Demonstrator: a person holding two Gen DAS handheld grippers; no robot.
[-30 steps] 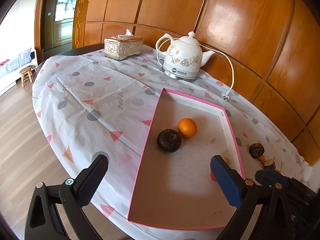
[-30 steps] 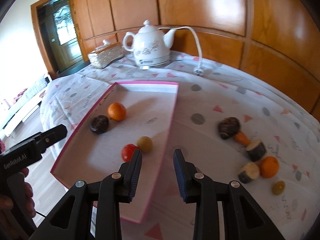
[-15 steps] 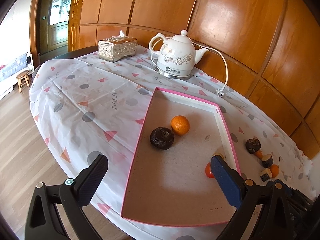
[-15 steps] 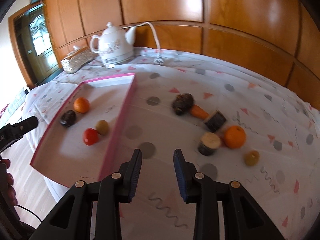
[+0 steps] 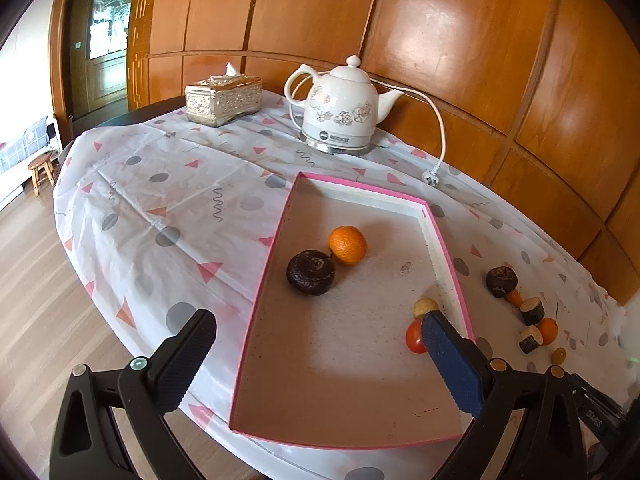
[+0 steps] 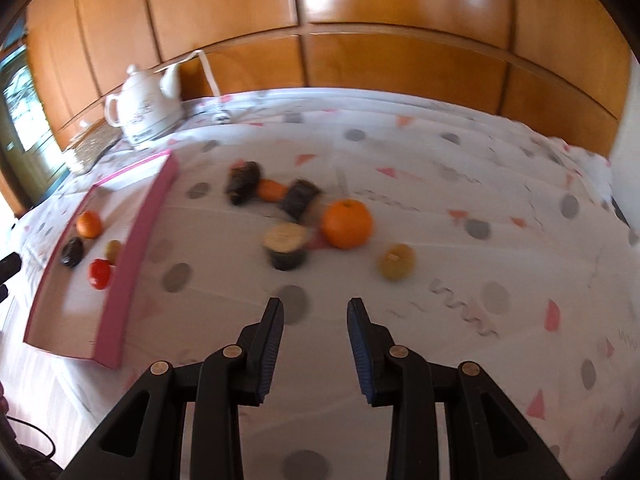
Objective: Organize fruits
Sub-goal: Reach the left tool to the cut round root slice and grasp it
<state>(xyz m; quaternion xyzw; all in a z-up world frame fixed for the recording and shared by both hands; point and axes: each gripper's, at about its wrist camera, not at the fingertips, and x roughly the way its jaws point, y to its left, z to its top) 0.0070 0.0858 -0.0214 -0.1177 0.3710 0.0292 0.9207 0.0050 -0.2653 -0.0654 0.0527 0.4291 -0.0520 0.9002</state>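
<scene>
A pink-rimmed tray [image 5: 448, 248] holds an orange [image 5: 347, 245], a dark round fruit [image 5: 311, 272], a red tomato [image 5: 414, 336] and a small yellow fruit [image 5: 425, 306]. My left gripper [image 5: 316, 356] is open and empty above the tray's near end. On the cloth right of the tray [image 6: 144, 216] lie a loose orange [image 6: 346, 223], a yellow-green fruit [image 6: 397, 261], a cut dark piece [image 6: 286, 245], a dark fruit [image 6: 243, 176], a carrot piece [image 6: 271, 189] and another dark piece [image 6: 300, 197]. My right gripper [image 6: 315, 320] is open and empty, just short of these.
A white kettle [image 5: 339, 116] with its cord [image 5: 440, 136] and a gold tissue box [image 5: 224, 98] stand at the back against the wood wall. The table edge drops to the floor on the left. The right wrist view is motion-blurred.
My right gripper has swung right, from over the tray's edge to the loose fruits, and its jaws have opened wider. The left gripper has drawn back a little and stays open.
</scene>
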